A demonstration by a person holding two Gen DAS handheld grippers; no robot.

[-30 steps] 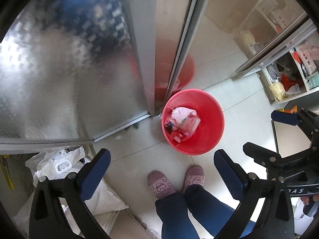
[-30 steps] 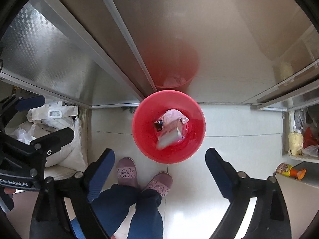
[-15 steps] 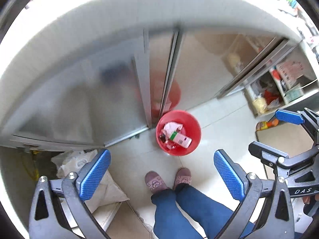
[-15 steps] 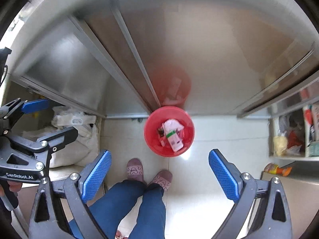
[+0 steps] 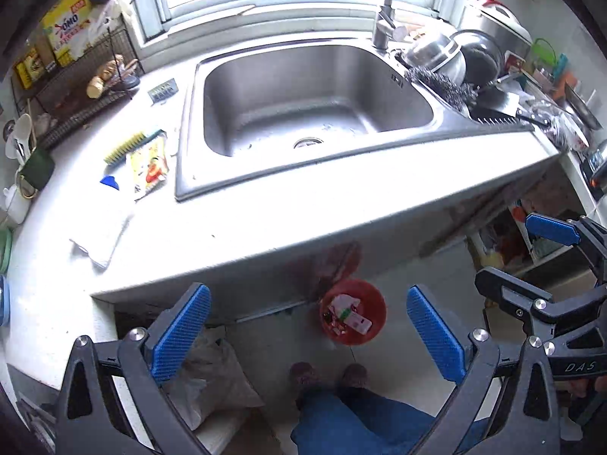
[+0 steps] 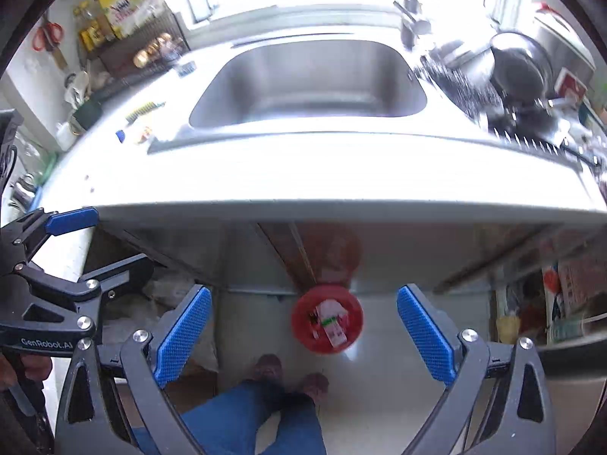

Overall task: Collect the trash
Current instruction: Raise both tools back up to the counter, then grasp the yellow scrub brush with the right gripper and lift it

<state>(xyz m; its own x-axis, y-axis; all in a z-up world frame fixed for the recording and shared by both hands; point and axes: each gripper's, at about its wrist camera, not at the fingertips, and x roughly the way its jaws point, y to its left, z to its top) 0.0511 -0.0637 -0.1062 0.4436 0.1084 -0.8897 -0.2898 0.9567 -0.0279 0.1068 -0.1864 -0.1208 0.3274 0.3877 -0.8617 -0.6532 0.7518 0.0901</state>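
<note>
Both your left claw (image 5: 308, 333) and right claw (image 6: 303, 331) gape wide, empty. You seem between pickups: next, reach for the yellow wrapper (image 5: 148, 165) on the desk (image 5: 288, 208), then the red bin (image 5: 375, 303).

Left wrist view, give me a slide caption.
Open left gripper above a red trash bucket on the floor, sink beyond.

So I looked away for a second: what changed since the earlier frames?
Both grippers, left gripper and right gripper, rose from over the red bin to above the counter, revealing the sink. Both stayed open and empty; the bin didn't move.
</note>
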